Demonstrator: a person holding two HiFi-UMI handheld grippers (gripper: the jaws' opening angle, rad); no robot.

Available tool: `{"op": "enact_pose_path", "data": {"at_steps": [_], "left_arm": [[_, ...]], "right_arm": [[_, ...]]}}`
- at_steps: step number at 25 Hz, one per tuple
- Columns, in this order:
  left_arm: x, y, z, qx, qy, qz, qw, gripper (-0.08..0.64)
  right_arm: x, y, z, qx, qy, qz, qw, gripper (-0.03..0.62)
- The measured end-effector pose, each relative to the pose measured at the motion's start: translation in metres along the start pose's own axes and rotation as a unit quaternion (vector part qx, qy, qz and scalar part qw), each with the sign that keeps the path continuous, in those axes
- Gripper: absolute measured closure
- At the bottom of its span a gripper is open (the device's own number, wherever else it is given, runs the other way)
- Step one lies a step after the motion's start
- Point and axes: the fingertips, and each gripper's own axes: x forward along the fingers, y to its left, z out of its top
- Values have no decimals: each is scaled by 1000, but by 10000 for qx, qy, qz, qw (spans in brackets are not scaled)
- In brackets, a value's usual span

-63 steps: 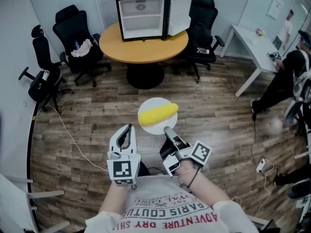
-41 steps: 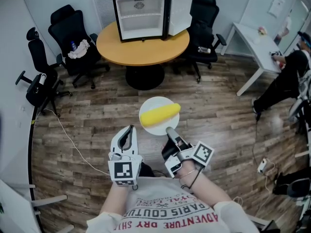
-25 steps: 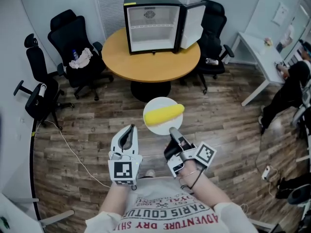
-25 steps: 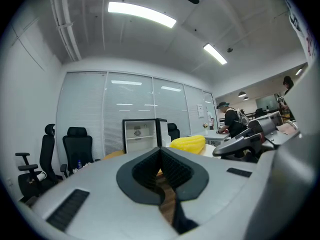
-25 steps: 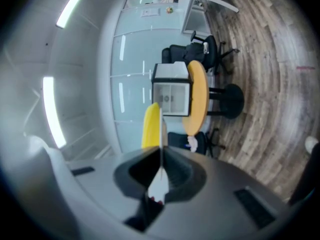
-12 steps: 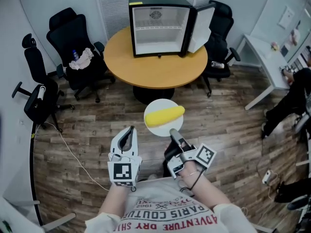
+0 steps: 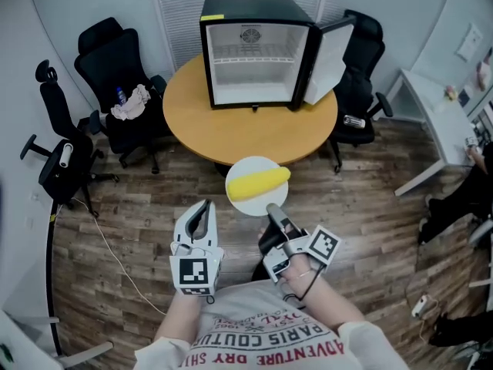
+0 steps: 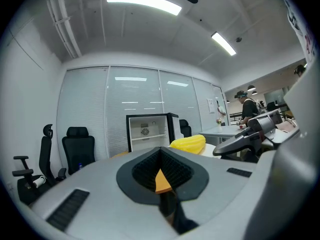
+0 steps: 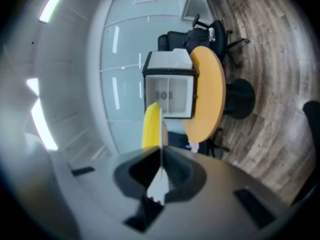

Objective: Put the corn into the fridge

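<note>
While the fridge [image 7: 258,60] stands open on the round table [image 7: 254,137], the corn [image 7: 259,183] sits on a white plate [image 7: 246,166] short of it.
The right gripper [image 7: 271,209] is clamped on the plate's near rim, holding it out level. The corn lies crosswise, its long axis running left to right, side-on to the fridge straight ahead. The left gripper [image 7: 203,206] is pressed closed on nothing, beside the plate. By my reckoning the right hand must carry it forward over the table.
</note>
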Motion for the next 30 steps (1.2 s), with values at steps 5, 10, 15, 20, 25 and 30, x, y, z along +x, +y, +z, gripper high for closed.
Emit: {"op": "enact_pose_path", "data": {"at_steps": [5, 10, 15, 20, 25, 30], "left_arm": [[63, -6, 12, 32, -7, 192, 9998, 532], [127, -11, 25, 78, -40, 389, 9992, 532], [178, -20, 24, 20, 38, 542, 9985, 532], [210, -27, 19, -138, 114, 497, 9986, 532], [241, -13, 16, -75, 139, 448, 9989, 532], [283, 13, 11, -92, 156, 381, 9991, 532]], "right_arm": [[40, 8, 55, -25, 262, -4, 9997, 552], [79, 16, 112, -45, 448, 56, 9990, 552], [105, 13, 159, -31, 593, 42, 9982, 552], [124, 3, 184, 19, 655, -63, 9978, 552], [148, -7, 198, 26, 628, -166, 9979, 552], [189, -10, 216, 14, 521, -225, 9984, 552]]}}
